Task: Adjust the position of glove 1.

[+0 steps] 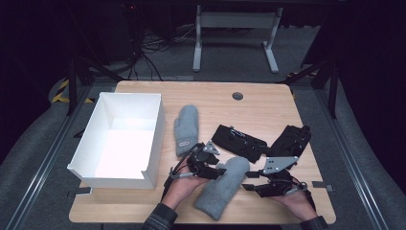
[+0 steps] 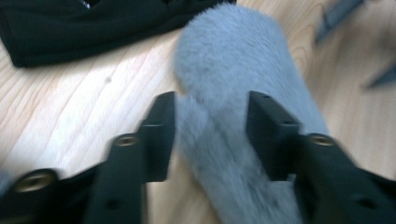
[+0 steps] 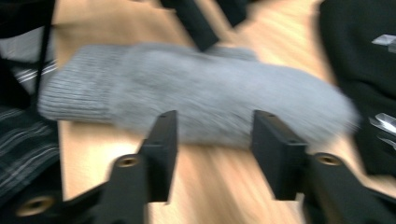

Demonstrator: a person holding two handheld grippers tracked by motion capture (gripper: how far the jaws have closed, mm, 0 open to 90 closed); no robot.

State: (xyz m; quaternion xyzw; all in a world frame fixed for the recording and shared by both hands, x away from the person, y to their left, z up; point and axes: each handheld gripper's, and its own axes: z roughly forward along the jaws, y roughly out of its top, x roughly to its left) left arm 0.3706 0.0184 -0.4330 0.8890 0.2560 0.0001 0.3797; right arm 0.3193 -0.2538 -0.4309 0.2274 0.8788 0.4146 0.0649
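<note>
The table (image 1: 268, 103) bears a white box (image 1: 154, 139) at its left, one grey mitten (image 1: 186, 127) just beside it, and two black gloves (image 1: 238, 140) to the right. A second mitten (image 1: 221, 188) lies near the front edge between both grippers. The left gripper (image 2: 211, 133) straddles its thumb, jaws apart; the right gripper (image 3: 215, 156) is also parted, short of it.
</note>
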